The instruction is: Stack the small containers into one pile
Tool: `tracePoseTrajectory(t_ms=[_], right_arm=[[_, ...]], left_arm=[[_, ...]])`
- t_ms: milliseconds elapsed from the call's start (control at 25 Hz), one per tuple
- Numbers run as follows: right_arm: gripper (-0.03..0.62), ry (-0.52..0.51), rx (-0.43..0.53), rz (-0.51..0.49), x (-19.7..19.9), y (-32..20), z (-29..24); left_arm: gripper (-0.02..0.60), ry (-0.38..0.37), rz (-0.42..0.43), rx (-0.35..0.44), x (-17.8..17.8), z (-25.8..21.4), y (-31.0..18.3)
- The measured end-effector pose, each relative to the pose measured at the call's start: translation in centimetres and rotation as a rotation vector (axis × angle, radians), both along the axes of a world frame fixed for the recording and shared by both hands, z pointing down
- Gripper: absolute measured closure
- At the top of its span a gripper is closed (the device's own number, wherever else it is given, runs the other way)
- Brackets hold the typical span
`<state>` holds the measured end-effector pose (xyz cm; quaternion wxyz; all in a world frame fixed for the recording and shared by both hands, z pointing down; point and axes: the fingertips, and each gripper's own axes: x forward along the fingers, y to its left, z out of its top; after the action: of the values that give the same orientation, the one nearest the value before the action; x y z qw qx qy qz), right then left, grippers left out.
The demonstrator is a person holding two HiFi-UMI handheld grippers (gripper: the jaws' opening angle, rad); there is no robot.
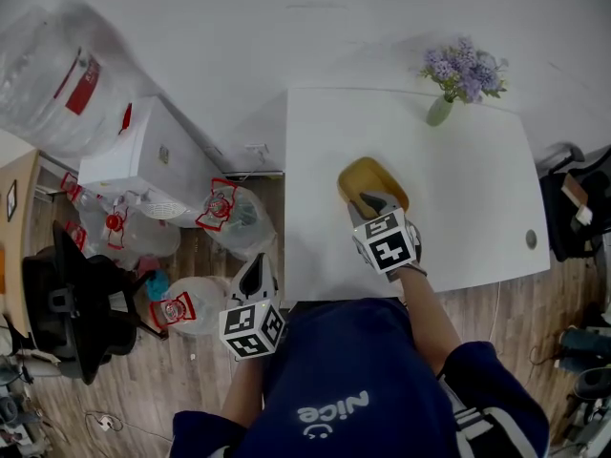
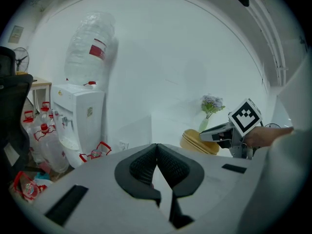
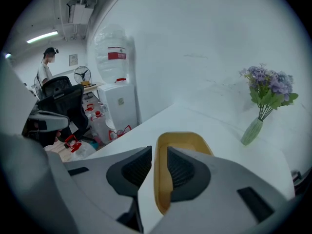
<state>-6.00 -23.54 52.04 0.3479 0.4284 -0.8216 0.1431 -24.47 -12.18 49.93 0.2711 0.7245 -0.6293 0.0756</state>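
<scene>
Right gripper slackened astride the near rim of the nested yellow containers, toward the surface left edge, apparently leaving the pile settled. Left gripper clenched empty, idle beyond the near-left corner.

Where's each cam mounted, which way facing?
Head view: on the person's head, steeply down at table; torso, left gripper, right gripper show.
Left gripper view: on that gripper, off the table, facing dispenser and wall; shut jaws show.
Right gripper view: on that gripper, down onto containers; jaws straddle the rim.
Shared: containers, vase in all three.
</scene>
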Motion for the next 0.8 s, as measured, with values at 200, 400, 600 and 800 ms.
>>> tracePoseTrajectory(t_ms=[200, 400, 600, 800], right_arm=[[0.424, -0.113, 0.030, 0.009, 0.3, 0.5, -2.1], [0.421, -0.239, 0.164, 0.068, 2.6, 0.9, -5.7], [0.421, -0.285, 0.264, 0.103, 5.6, 2.7, -7.9], [0.421, -0.317, 0.374, 0.189, 8.6, 5.3, -9.1]], left_arm=[[0.565, 0.006, 0.008, 0.000, 0.2, 0.0, 0.3], [0.566, -0.002, 0.048, 0.012, 1.1, -0.2, 0.5], [0.565, 0.008, 0.108, 0.056, 2.4, -2.2, 0.3], [0.566, 0.002, 0.182, 0.133, 4.0, -4.9, 0.0]])
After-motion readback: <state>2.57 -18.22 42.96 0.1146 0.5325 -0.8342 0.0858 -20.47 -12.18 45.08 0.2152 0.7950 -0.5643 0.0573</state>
